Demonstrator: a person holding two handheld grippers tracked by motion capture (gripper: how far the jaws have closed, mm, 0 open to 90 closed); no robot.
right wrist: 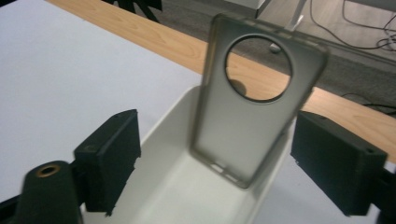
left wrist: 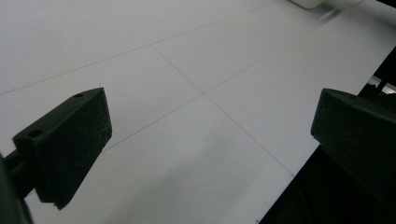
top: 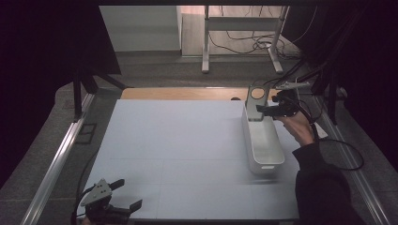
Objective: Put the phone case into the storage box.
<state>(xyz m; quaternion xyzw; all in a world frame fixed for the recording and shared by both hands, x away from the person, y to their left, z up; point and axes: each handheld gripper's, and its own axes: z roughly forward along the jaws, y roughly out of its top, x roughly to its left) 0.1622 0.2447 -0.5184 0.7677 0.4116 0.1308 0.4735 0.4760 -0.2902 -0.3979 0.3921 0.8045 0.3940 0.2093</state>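
High view: a white table surface (top: 187, 154) is seen from above, with a long white bin (top: 263, 140) lying at centre right of the frame. A grey translucent phone case (top: 256, 101), marked by a large round cut-out, stands upright at the bin's far end, leaning against the end wall. The right gripper (top: 263, 111) is held by a hand (top: 298, 126) at the right of the frame, level with the case's lower part.

Right gripper view: the phone case (right wrist: 247, 116) occupies the centre of the frame, its lower edge resting inside the bin (right wrist: 187, 186). The two black jaws stand wide apart, one at lower left and one at lower right of the frame. The case is seen between them, apart from the left finger (right wrist: 112, 154); at the right finger (right wrist: 336, 158) its edge lies close, but contact cannot be told. Nothing is gripped.

Left gripper view: the jaws of the left gripper (left wrist: 205, 149) are spread widely, with bare table (left wrist: 187, 70) between them and nothing held. In the high view, this gripper (top: 126, 194) is found at the lower left of the frame, well apart from the bin.
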